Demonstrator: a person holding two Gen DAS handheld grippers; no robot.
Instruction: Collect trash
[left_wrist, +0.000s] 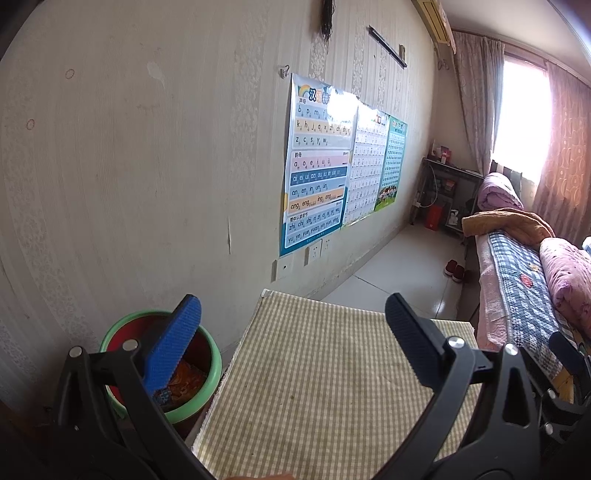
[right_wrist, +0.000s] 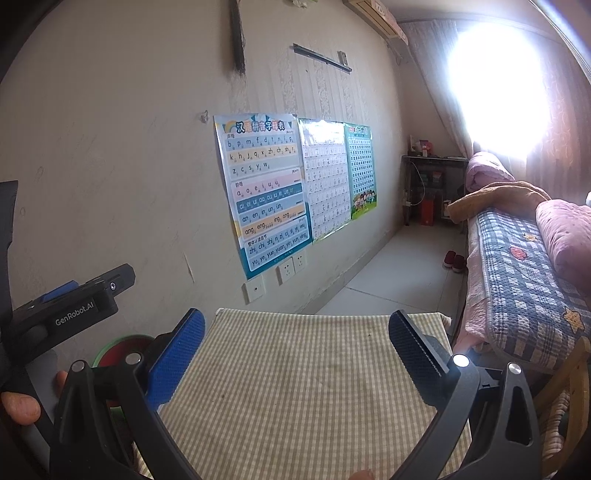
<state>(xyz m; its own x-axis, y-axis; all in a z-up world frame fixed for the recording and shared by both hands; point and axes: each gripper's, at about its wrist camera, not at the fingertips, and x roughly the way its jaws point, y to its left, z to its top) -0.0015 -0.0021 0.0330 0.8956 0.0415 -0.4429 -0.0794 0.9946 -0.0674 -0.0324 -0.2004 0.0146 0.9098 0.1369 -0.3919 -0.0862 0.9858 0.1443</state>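
Both the left gripper (left_wrist: 293, 314) and the right gripper (right_wrist: 296, 328) hover spread wide and empty above the checked tabletop (left_wrist: 317, 384), while the green-rimmed bin (left_wrist: 212, 373), holding orange trash (left_wrist: 186, 380), stands beside its left edge.

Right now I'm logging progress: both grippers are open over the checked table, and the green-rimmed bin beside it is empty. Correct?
One error: the green-rimmed bin is not empty. The left wrist view shows orange wrappers inside it. The left gripper and right gripper are both open over the checked table.
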